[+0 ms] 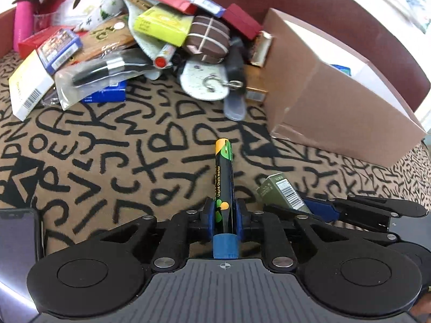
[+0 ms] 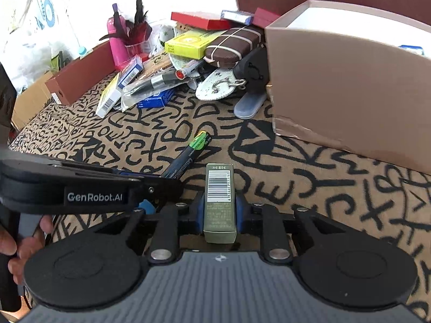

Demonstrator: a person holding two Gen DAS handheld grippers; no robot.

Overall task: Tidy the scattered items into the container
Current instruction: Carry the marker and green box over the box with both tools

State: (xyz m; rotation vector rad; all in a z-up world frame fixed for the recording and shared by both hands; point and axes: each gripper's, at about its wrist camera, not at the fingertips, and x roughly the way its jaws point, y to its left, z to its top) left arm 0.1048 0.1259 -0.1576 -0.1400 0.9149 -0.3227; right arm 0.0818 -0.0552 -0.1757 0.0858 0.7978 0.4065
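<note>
The left gripper (image 1: 225, 215) has its two blue pads pressed on the sides of a black chalk marker (image 1: 224, 185), so the jaws are nearly together and clamped on it. The marker lies along the line of the fingers: its blue cap is at the back, near the gripper body, and its green and orange end points forward, away from the camera, toward the pile of scattered items (image 1: 150, 40). Its long axis is almost parallel to the near wall of the brown cardboard box (image 1: 336, 107), and the marker is to the left of that box, over the cloth with black letters (image 1: 107, 156). The right gripper (image 2: 219, 210) is clamped on a small olive-green carton (image 2: 219, 202); its blue pads touch the two long sides, and the jaws stand a little wider than those of the left one. The carton also lies along the fingers, with the barcode face turned up and the short end pointing forward to the box corner. In the right wrist view the box (image 2: 350, 80) is ahead and to the right of the carton, well apart from it, and its open top shows a white inside. The pile lies just beside the left wall of the box. Whether the marker and the carton are lifted off the cloth, I cannot tell.
</note>
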